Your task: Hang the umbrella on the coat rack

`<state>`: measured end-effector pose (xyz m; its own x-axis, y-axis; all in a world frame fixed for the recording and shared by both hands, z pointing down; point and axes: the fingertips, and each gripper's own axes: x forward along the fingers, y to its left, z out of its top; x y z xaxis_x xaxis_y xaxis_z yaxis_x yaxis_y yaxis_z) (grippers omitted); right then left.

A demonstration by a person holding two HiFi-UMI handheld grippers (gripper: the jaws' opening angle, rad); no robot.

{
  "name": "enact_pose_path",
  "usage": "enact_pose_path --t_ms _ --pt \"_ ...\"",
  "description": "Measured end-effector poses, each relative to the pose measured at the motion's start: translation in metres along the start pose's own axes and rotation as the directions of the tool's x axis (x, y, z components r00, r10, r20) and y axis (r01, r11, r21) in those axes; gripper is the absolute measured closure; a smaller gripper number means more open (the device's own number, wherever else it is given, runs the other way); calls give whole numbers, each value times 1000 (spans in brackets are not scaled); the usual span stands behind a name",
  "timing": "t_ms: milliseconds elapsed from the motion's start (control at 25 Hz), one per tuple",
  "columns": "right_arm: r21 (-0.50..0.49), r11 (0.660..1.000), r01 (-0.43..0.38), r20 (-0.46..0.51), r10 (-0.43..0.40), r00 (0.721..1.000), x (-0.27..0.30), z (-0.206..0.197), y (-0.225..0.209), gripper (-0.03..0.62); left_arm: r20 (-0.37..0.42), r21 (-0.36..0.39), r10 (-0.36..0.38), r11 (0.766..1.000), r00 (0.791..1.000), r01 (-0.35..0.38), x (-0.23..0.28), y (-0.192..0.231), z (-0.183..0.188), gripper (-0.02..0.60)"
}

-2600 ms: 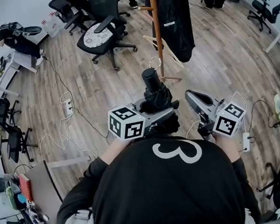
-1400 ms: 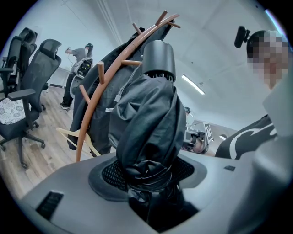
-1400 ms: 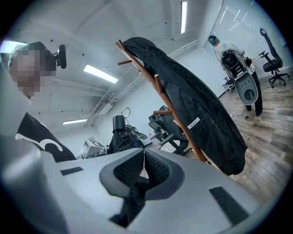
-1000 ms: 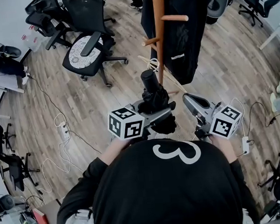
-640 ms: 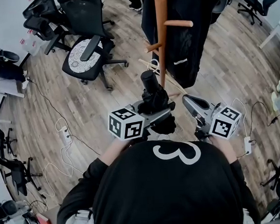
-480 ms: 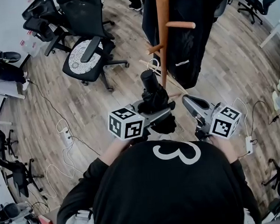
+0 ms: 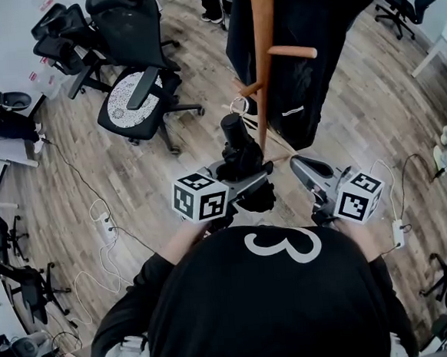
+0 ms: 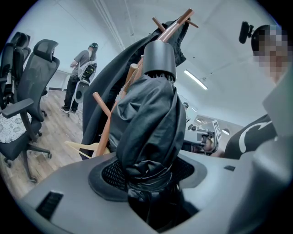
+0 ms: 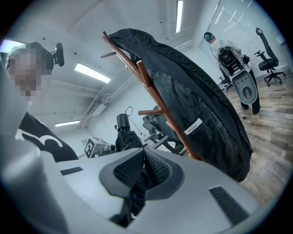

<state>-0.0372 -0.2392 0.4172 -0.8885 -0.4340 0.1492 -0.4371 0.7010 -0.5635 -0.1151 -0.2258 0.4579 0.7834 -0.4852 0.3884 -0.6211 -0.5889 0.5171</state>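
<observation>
The left gripper (image 7: 248,181) stays clamped on the folded umbrella (image 7: 239,151). Its jaws stand wide around the bunched black fabric, with the handle end pointing away from the person. The right gripper (image 7: 303,167) has its jaws together on nothing and rides just beside the left one, to its right.

What has changed is the distance to the coat rack (image 7: 264,55). A couple of seconds ago the pole stood well ahead, with bare floor between it and the umbrella. Over the last second the person has closed in. The umbrella's handle and its wrist loop (image 7: 239,105) now sit just beside the pole, close under the short lower peg (image 7: 249,89). The longer peg (image 7: 292,51) sticks out to the right higher up, and a black coat (image 7: 309,44) hangs behind.

The approach looks nearly done, but the hanging itself has not begun, since the loop is still free of any peg. The loop is small and floppy, so the next move likely calls for raising it and threading it over a peg tip. The idle right gripper may help spread it.
</observation>
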Motion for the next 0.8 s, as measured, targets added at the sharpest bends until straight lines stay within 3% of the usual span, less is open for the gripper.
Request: enact_pose_path --t_ms 800 --pt "20 998 61 3 -61 998 -1 4 -32 566 -52 0 11 1000 999 -11 31 40 2 308"
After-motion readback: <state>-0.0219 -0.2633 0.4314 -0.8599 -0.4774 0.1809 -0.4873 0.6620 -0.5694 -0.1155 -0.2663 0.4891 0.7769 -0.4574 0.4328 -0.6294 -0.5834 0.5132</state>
